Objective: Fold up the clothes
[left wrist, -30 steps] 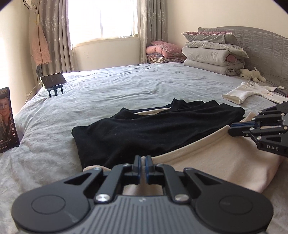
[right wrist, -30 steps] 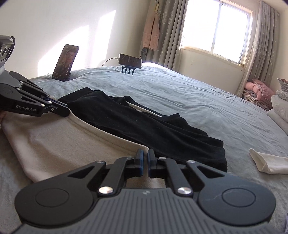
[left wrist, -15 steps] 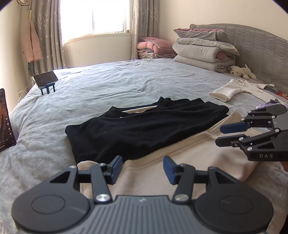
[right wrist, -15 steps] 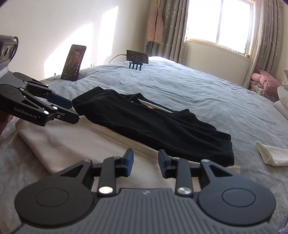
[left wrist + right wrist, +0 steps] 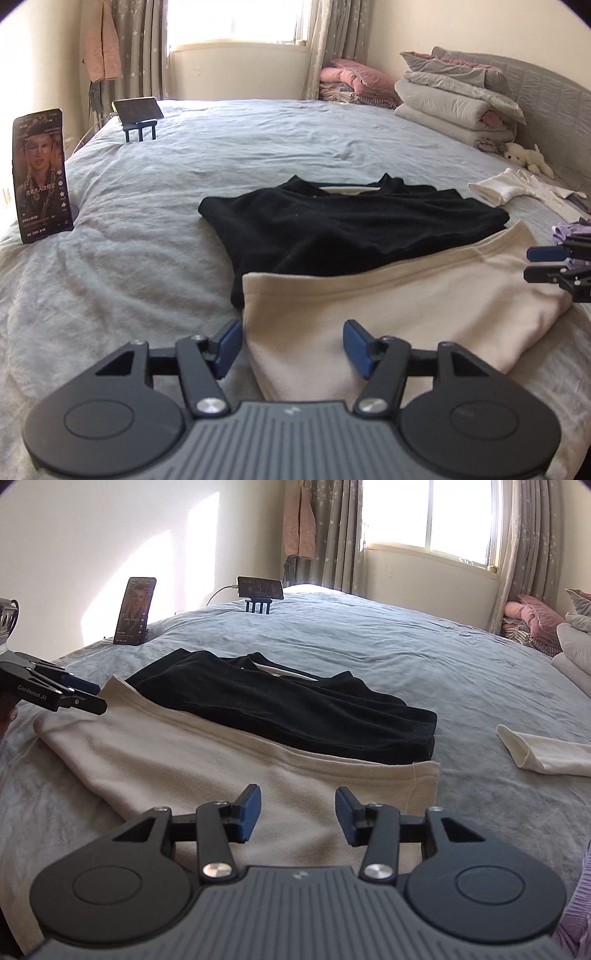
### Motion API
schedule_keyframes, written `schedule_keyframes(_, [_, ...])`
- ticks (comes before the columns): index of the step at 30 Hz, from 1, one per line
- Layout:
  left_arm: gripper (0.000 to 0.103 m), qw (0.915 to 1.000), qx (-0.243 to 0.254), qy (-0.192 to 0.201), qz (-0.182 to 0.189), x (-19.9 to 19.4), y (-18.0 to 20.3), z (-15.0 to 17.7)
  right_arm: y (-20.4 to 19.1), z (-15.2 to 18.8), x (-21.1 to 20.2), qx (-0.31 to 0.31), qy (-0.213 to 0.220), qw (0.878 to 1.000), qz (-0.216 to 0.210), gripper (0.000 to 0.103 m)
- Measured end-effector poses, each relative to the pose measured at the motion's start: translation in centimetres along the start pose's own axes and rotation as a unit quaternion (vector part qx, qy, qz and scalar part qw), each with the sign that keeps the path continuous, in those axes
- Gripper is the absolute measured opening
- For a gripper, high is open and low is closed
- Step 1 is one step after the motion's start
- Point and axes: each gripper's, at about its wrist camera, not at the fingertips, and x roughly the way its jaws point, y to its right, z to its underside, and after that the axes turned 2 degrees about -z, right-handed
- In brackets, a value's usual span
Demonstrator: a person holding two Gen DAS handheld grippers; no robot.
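While both claws hang low over the near edge of the bed (image 5: 177, 258), their jaws are spreading and nothing is pinched between them. Going from the left in the left wrist view, an upright phone (image 5: 40, 173) with a lit screen stands on the grey bedspread, and farther back a second phone (image 5: 138, 109) lies sideways on a small dark stand. Next comes the black garment (image 5: 351, 229), folded flat in the middle of the bed, with the cream garment (image 5: 399, 314) lapped over its near edge. The left claw (image 5: 293, 345) sits at the cream cloth's left corner: its left blue pad is off the cloth over the bedspread, its right pad over the cloth, and neither pad presses on it. Farther right, the right claw (image 5: 546, 264) enters from the frame edge beside the cream garment's right end, its two fingers apart. Behind it lie a white piece of clothing (image 5: 506, 186), a small plush toy (image 5: 526, 157) and a stack of folded quilts (image 5: 454, 99) against the headboard.

From the right wrist view, the left claw (image 5: 90, 696) shows at the far left by the cream garment (image 5: 184, 760), the black garment (image 5: 288, 705) lies beyond it, and the right claw (image 5: 297, 814) hovers over the cream cloth's right part with both pads clear of it.

No container appears on the bed.
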Motion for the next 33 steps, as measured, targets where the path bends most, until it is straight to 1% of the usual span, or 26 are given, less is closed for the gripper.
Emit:
schedule_keyframes(2, [0.063,0.9995,-0.026,0.004,0.018,-0.1,-1.1,0.3,1.1,0.7,0.5,0.010,-0.007,1.000,0.011,0.048])
schedule_keyframes(4, [0.063,0.9989,-0.045,0.007,0.010,-0.9,-1.7,0.1,2.3,1.1,-0.2,0.041,-0.001,0.999,0.014,0.050])
schedule_keyframes(5, [0.063,0.9989,-0.046,0.010,0.006,-1.4,-1.8,0.1,2.3,1.0,-0.7,0.042,0.003,0.999,0.016,0.051])
schedule_keyframes(8, [0.067,0.9988,-0.045,0.009,0.013,-2.8,-2.2,0.2,2.4,0.6,-2.1,0.037,0.009,0.999,0.024,0.054])
schedule_keyframes(10, [0.067,0.9977,-0.065,-0.007,0.021,-3.3,-2.6,0.3,2.5,0.5,-3.0,0.036,0.007,0.999,0.026,0.054])
schedule_keyframes(12, [0.067,0.9937,-0.104,-0.028,0.032,-3.7,-3.5,0.6,2.8,0.5,-3.6,0.046,-0.002,0.999,0.028,0.054])
schedule_keyframes(13, [0.067,0.9904,-0.127,-0.038,0.039,-3.9,-4.0,0.8,3.1,0.6,-4.0,0.056,-0.009,0.998,0.031,0.054])
schedule_keyframes(15, [0.067,0.9808,-0.177,-0.049,0.065,-4.4,-5.2,1.2,3.9,0.8,-4.6,0.082,-0.024,0.996,0.031,0.054])
schedule_keyframes(18, [0.065,0.9617,-0.244,-0.069,0.104,-4.9,-6.6,1.7,5.3,1.1,-5.7,0.135,-0.045,0.990,0.016,0.054])
schedule_keyframes(20, [0.064,0.9485,-0.275,-0.087,0.131,-5.0,-7.1,2.0,6.3,1.3,-6.3,0.176,-0.060,0.983,-0.002,0.054])
schedule_keyframes(23, [0.061,0.9374,-0.294,-0.106,0.153,-5.0,-7.1,2.6,7.2,1.9,-6.5,0.231,-0.079,0.969,-0.037,0.054])
schedule_keyframes(26, [0.060,0.9282,-0.313,-0.115,0.166,-4.6,-7.0,3.2,7.9,2.5,-6.3,0.277,-0.094,0.954,-0.068,0.054])
schedule_keyframes(29, [0.060,0.9195,-0.330,-0.114,0.181,-4.0,-6.7,3.7,8.2,3.1,-5.3,0.312,-0.094,0.942,-0.083,0.054])
schedule_keyframes(30, [0.060,0.9155,-0.333,-0.113,0.195,-3.7,-6.4,3.9,8.2,3.3,-5.0,0.322,-0.094,0.938,-0.086,0.051])
schedule_keyframes(31, [0.056,0.9113,-0.336,-0.112,0.209,-3.3,-6.2,4.1,8.3,3.5,-4.7,0.331,-0.092,0.935,-0.090,0.046])
schedule_keyframes(32, [0.046,0.9068,-0.342,-0.115,0.218,-2.9,-5.9,4.5,8.3,3.5,-4.6,0.335,-0.090,0.933,-0.094,0.042])
schedule_keyframes(33, [0.039,0.9036,-0.347,-0.118,0.222,-2.5,-5.8,4.7,8.3,3.5,-4.5,0.339,-0.088,0.931,-0.099,0.033])
